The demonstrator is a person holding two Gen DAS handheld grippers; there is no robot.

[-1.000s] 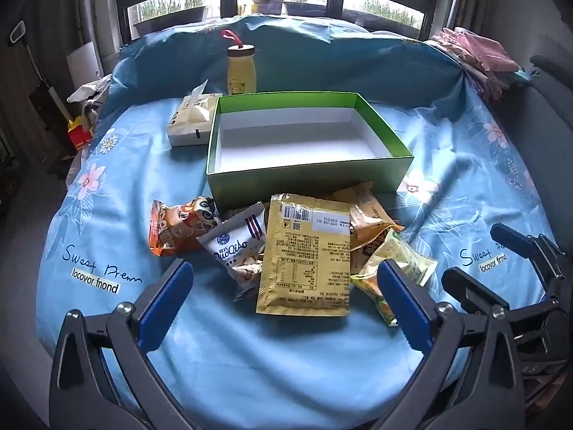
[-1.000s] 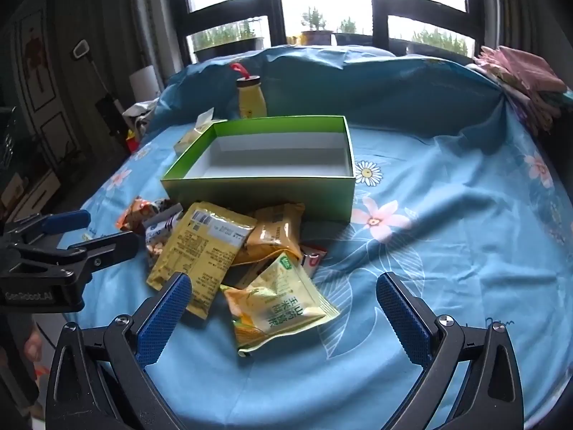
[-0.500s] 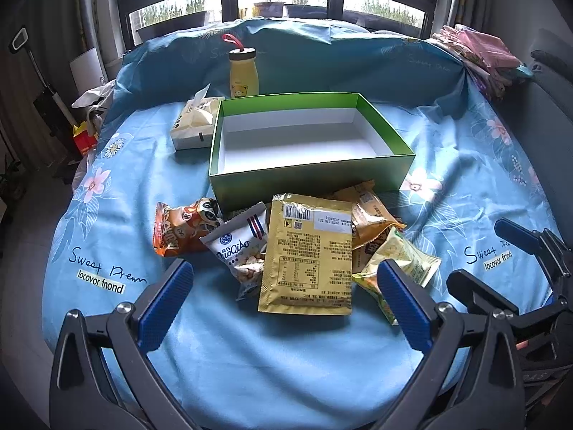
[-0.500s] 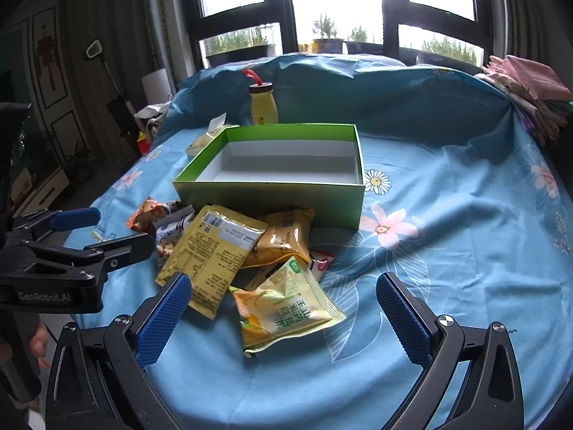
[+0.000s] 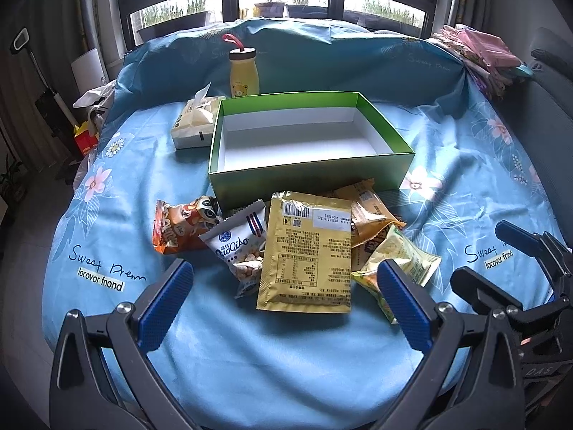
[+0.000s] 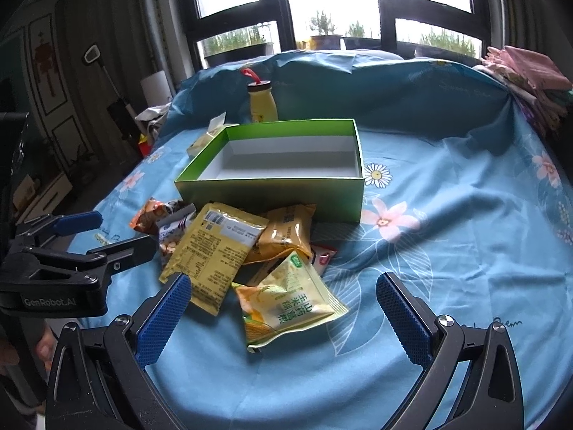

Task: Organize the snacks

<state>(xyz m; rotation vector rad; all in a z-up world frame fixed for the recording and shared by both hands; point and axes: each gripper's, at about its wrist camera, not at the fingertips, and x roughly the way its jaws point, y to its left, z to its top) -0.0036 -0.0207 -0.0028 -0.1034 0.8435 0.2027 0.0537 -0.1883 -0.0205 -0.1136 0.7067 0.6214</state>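
An open green box [image 5: 311, 175] [image 6: 272, 193] with a white inside stands empty on the blue cloth. In front of it lies a pile of snack packets: a large yellow pouch [image 5: 308, 258] [image 6: 215, 251], a white-blue packet [image 5: 240, 247], an orange panda packet [image 5: 179, 225], an orange-brown packet [image 6: 286, 233] and a green-yellow corn packet [image 5: 401, 261] [image 6: 290, 304]. My left gripper [image 5: 283, 301] is open and empty, just short of the pile. My right gripper [image 6: 283, 315] is open and empty, over the corn packet.
A yellow bear bottle [image 5: 244, 75] and a tissue pack [image 5: 195, 122] stand behind the box at the left. Folded pink cloths [image 5: 480, 53] lie at the far right. The right gripper [image 5: 519, 279] shows in the left view, the left gripper [image 6: 71, 251] in the right view.
Both views have shifted slightly; the box and packets sit a little farther and lower in frame. No packet has moved and both grippers stay open.
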